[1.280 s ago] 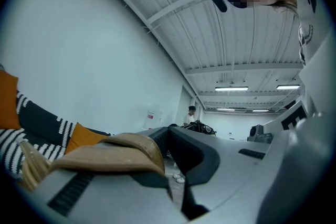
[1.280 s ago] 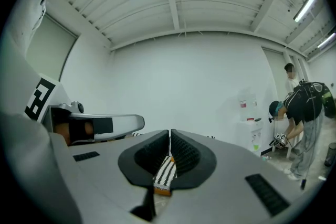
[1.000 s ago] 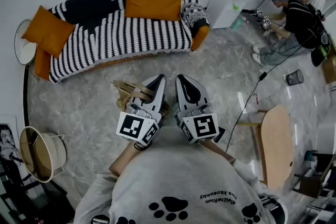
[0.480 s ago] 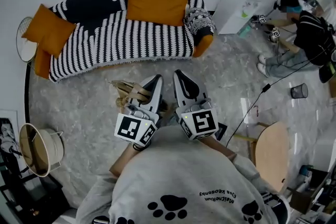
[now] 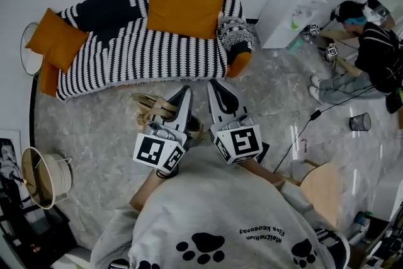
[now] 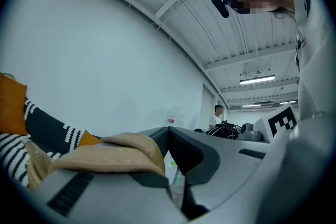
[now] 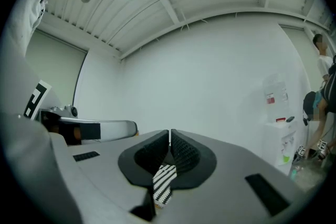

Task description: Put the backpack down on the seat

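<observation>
The tan backpack (image 5: 153,109) hangs under my two grippers, its straps sticking out to the left. My left gripper (image 5: 186,91) is shut on a tan strap (image 6: 113,152), which drapes over one jaw in the left gripper view. My right gripper (image 5: 213,85) is beside it, shut, with nothing seen between its pads (image 7: 170,134). Both point level at the sofa (image 5: 145,53), a black-and-white striped seat just ahead of the fingertips. The backpack's body is mostly hidden beneath the grippers.
Orange cushions (image 5: 186,9) (image 5: 56,38) and a patterned cushion (image 5: 234,25) lie on the sofa. A round basket (image 5: 45,178) stands at the lower left and a wooden table (image 5: 322,189) at the lower right. A white cabinet (image 5: 296,3), a seated person (image 5: 371,53) and a floor cable (image 5: 301,130) are at the right.
Both grippers have moved forward together with the backpack, so the sofa's front edge now lies just ahead of their tips. Both stay shut.
</observation>
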Demonstrator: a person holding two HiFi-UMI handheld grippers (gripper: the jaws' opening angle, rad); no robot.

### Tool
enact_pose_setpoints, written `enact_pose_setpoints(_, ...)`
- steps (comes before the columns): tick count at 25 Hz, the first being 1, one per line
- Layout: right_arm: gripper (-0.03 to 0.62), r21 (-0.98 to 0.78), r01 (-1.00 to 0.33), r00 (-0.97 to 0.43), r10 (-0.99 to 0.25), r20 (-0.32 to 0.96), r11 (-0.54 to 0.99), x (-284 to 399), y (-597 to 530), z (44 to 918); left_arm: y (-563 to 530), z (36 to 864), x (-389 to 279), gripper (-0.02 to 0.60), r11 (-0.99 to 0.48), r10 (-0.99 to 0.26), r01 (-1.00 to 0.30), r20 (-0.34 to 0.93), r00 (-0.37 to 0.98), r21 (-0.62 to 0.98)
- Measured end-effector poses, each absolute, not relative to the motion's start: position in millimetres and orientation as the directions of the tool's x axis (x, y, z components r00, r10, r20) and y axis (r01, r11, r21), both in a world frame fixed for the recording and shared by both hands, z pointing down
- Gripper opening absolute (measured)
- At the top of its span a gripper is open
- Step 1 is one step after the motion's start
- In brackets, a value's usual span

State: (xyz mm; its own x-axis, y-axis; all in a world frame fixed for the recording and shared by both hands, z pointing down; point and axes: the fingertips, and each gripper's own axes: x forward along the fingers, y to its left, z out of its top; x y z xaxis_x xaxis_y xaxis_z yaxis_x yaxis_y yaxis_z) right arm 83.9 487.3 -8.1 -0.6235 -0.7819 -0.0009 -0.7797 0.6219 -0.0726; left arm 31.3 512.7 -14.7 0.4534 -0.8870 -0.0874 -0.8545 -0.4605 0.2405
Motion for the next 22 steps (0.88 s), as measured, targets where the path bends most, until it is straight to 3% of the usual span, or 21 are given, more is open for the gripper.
enact_pose_setpoints(22, 0.038, -0.087, -0.789, -0.611, -0.792, 0.011, 0.608, 106.5, 425.8, 3.6, 452.5, 0.9, 39.7, 0.018, -0.436, -0.898, -0.864, -0.052, 0.438, 0.251)
